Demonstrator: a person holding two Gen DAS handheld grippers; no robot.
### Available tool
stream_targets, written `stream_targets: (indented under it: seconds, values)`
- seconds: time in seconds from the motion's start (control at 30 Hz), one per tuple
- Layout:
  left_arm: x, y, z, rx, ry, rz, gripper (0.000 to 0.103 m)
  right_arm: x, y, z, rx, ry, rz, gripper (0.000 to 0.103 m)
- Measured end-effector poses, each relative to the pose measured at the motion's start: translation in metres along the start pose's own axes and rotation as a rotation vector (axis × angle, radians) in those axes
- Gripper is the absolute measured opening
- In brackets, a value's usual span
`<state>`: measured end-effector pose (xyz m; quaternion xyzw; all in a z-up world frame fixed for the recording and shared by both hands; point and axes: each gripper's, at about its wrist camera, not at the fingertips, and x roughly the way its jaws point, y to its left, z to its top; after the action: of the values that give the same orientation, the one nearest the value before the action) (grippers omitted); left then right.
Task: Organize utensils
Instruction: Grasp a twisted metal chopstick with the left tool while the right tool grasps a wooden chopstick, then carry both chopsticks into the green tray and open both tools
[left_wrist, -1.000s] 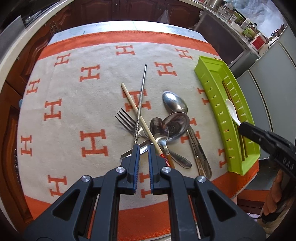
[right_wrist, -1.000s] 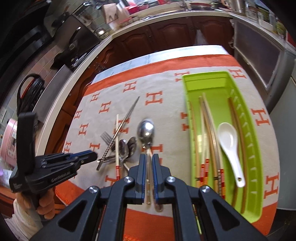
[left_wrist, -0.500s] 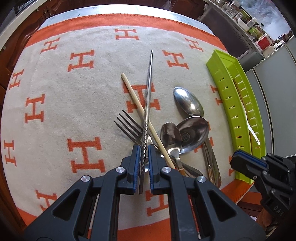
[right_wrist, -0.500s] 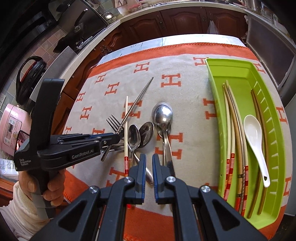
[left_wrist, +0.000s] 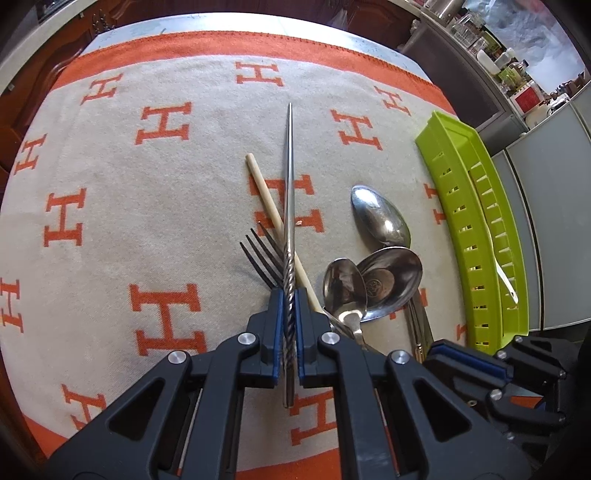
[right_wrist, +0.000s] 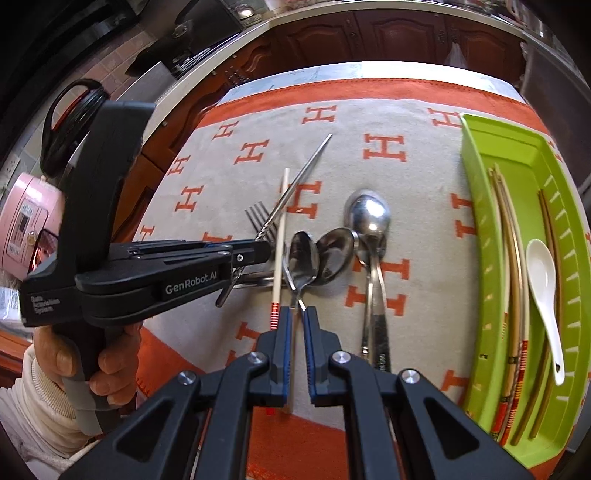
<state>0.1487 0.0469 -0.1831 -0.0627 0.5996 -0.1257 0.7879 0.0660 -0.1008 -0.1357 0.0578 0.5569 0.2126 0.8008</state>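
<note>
One steel chopstick, thin, stiff and likely slippery, sits clamped at its twisted grip end in the left gripper above the fork, while the right gripper hovers slightly parted over a spoon handle.

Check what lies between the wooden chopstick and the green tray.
Right wrist view: three steel spoons lie on the cloth between the pale wooden chopstick and the lime-green plastic tray.

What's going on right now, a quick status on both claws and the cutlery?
Left gripper shut on metal chopstick. Right gripper open, empty, over spoon handle. Fork, wooden chopstick lie beneath; green tray to the right.
</note>
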Motion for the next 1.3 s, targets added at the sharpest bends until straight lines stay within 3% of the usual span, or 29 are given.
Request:
stream_targets:
  seconds: [0.27,0.47,0.93,1.3]
  values:
    - [-0.039,0.013,-0.020,-0.046,-0.093,-0.017,0.004,0.026,0.028,0.002,-0.090,0.040,0.009,0.007]
    - [-0.055,0.033,-0.043,-0.086,-0.110,-0.028,0.004,0.042,0.033,0.005,-0.093,0.067,-0.034,0.007]
    - [-0.036,0.073,-0.085,-0.134,-0.017,-0.012,0.004,0.065,0.040,0.007,-0.091,0.109,-0.066,0.007]
    - [-0.033,0.074,-0.077,-0.133,0.001,-0.009,0.004,0.040,0.036,0.007,-0.086,0.053,-0.034,0.007]
